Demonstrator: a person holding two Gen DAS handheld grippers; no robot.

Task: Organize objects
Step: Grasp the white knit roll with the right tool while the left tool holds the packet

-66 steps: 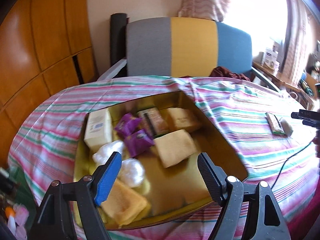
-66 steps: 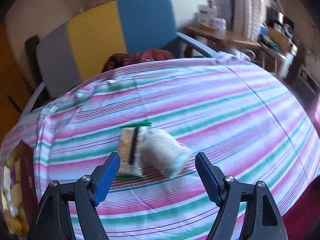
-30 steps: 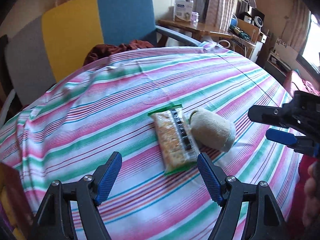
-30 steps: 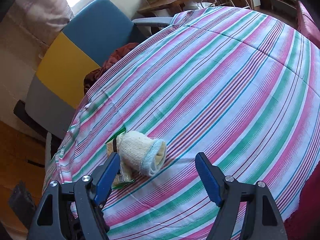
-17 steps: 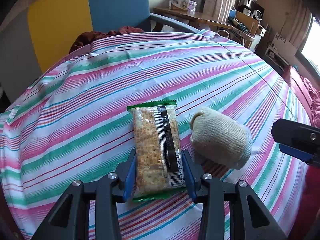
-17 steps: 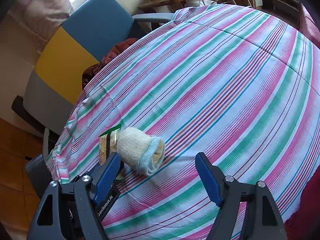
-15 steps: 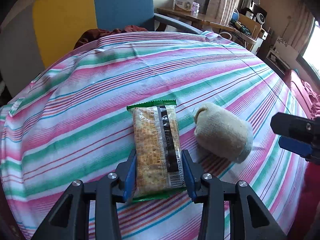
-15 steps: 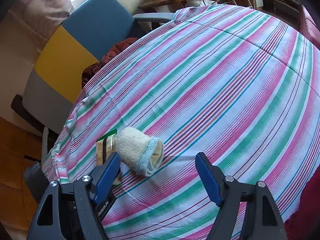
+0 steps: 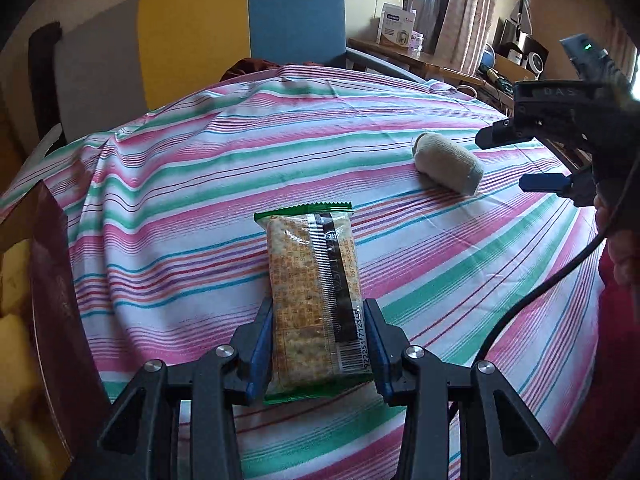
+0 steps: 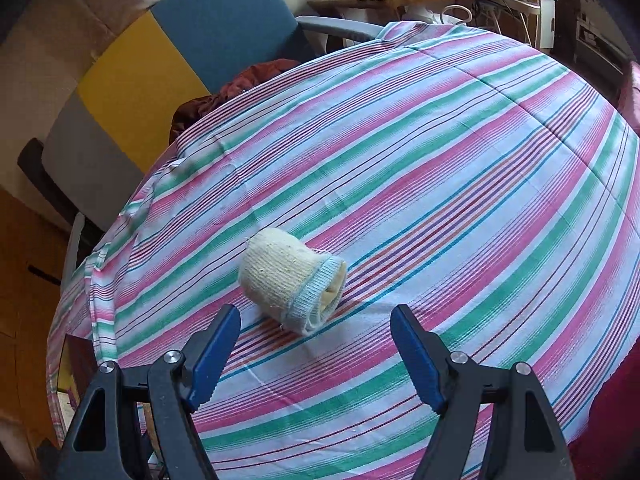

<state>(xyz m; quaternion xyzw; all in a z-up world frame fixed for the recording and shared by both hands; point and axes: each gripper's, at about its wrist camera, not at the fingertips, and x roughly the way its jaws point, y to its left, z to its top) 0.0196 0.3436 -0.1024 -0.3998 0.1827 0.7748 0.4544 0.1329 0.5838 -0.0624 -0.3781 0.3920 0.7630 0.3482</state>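
left wrist view: left gripper (image 9: pixel 320 354) jaws pinch the cracker packet (image 9: pixel 316 304), probably box-bound; right gripper (image 10: pixel 316 354) jaws spread, rolled sock (image 10: pixel 290 282) remains on desk (image 10: pixel 460 200).

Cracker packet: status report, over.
Left tool shut on cracker packet. Right tool open, short of rolled sock. Nothing in the way.

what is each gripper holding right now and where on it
Left gripper pinches the cracker packet by its long sides near the barcode end. Right gripper holds nothing.
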